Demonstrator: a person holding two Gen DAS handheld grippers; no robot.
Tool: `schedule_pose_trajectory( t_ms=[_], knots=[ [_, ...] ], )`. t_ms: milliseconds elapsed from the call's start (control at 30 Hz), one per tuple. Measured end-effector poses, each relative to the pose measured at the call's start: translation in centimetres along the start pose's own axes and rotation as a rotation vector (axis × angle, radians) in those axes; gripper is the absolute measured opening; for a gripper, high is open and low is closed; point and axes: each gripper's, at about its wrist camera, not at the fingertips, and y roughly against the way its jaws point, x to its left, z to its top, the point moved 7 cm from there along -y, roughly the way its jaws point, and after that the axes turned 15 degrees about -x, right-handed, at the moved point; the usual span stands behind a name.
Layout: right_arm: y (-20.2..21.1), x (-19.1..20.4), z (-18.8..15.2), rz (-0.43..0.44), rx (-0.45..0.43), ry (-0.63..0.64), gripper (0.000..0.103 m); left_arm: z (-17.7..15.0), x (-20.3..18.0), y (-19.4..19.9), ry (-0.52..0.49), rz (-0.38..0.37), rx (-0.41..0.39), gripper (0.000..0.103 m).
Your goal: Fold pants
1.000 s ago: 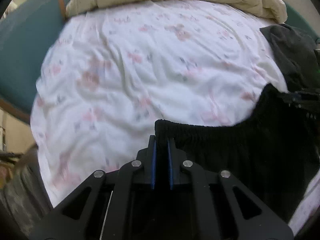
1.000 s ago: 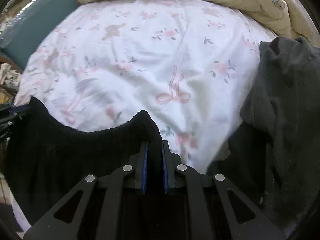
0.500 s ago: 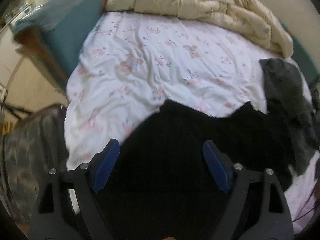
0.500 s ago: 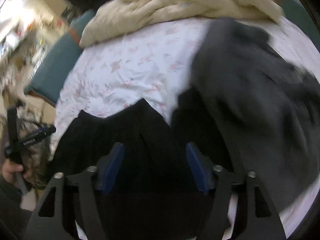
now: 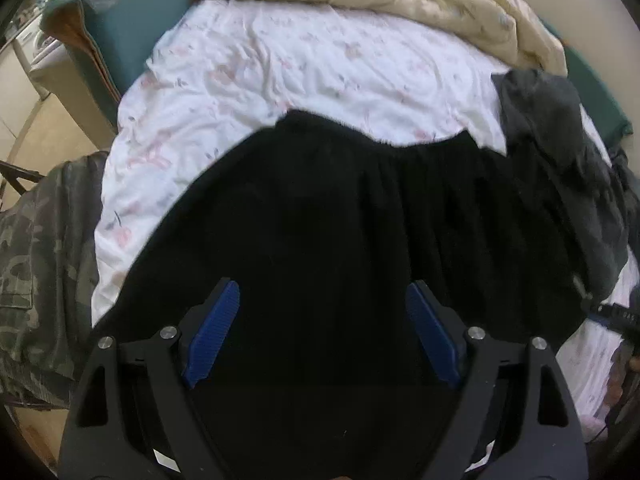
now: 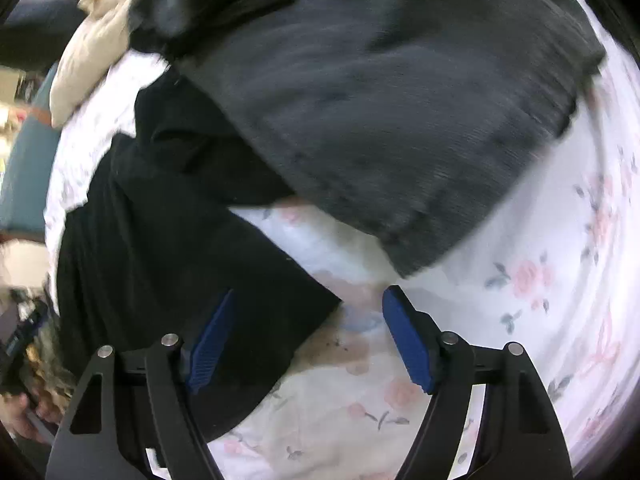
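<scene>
Left wrist: my left gripper (image 5: 320, 334) has just spread its jaws, nothing clamped; black pants (image 5: 360, 240) lie flat on the floral sheet (image 5: 320, 64). Right wrist: right gripper (image 6: 308, 340) just opened too, empty, over the pants' edge beside a grey garment (image 6: 400, 100). I'd smooth the waistband before regripping.

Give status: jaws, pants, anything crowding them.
Left gripper and right gripper: jaws open, holding nothing. Black pants lying released on the floral sheet. Grey garment overlaps their far edge.
</scene>
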Motion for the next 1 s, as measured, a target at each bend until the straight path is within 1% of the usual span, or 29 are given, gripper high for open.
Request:
schedule_pose_trajectory(
  t_ms=[67,133,200,233,267,300,367,400,467,533,600,667,733,800,833,900,933,967,1000],
  knots=[
    [-0.6,0.6,-0.1,-0.019,0.007,0.041,0.067,-0.2,-0.1,-0.3,0.016,-0.014,0.009,0.083],
    [-1.2,0.7,-0.5,-0.058,0.015,0.092,0.059,0.1,-0.3,-0.3,0.041,-0.038,0.003,0.083],
    [-1.4,0.7,-0.5,-0.074,0.017,0.127,0.055,0.3,-0.2,-0.3,0.052,-0.035,0.001,0.083],
    [-1.4,0.8,-0.4,-0.078,0.01,0.14,0.034,0.4,-0.2,-0.3,0.055,-0.037,0.0,0.083],
    [-1.4,0.8,-0.4,-0.082,0.012,0.147,0.006,0.3,-0.2,-0.3,0.057,-0.035,0.0,0.083],
    [-1.4,1.1,-0.4,-0.07,0.018,0.144,0.004,0.3,-0.2,-0.4,0.057,-0.034,0.002,0.083],
    [-0.7,1.9,-0.3,-0.045,0.0,0.155,0.003,0.2,-0.3,-0.5,0.054,-0.038,0.011,0.083],
    [0.1,2.8,-0.2,-0.029,-0.022,0.182,0.003,0.1,-0.4,-0.4,0.053,-0.04,0.015,0.083],
    [1.7,3.8,-0.3,-0.002,-0.049,0.196,0.002,0.2,-0.5,-0.1,0.052,-0.049,0.018,0.083],
    [3.9,5.8,-0.8,0.038,-0.072,0.219,0.002,0.6,-0.8,-0.3,0.038,-0.059,0.032,0.083],
    [5.6,7.8,-1.9,0.072,-0.094,0.272,0.002,1.8,-1.2,-0.6,0.022,-0.048,0.03,0.083],
    [6.6,10.2,-3.8,0.109,-0.084,0.337,0.002,3.5,-2.0,-1.2,0.021,-0.031,0.029,0.083],
    [6.8,11.7,-5.1,0.131,-0.067,0.385,0.002,5.4,-4.1,-2.5,0.029,-0.037,0.056,0.083],
    [6.6,12.9,-6.6,0.154,-0.036,0.428,0.002,7.2,-7.1,-4.0,0.031,-0.053,0.084,0.082],
    [6.6,12.7,-7.3,0.165,-0.022,0.439,0.002,8.1,-9.0,-4.8,0.024,-0.055,0.094,0.082],
    [5.9,13.5,-8.0,0.204,0.016,0.456,0.002,9.1,-12.3,-6.2,0.013,-0.056,0.102,0.082],
    [5.9,13.3,-7.9,0.231,0.037,0.429,0.002,9.5,-14.2,-7.1,0.011,-0.063,0.11,0.081],
    [5.6,13.3,-7.9,0.272,0.072,0.373,0.002,9.6,-15.6,-7.8,0.008,-0.07,0.115,0.082],
    [5.5,13.0,-8.0,0.281,0.093,0.349,0.002,9.7,-16.9,-8.8,0.005,-0.074,0.12,0.081]
  ],
)
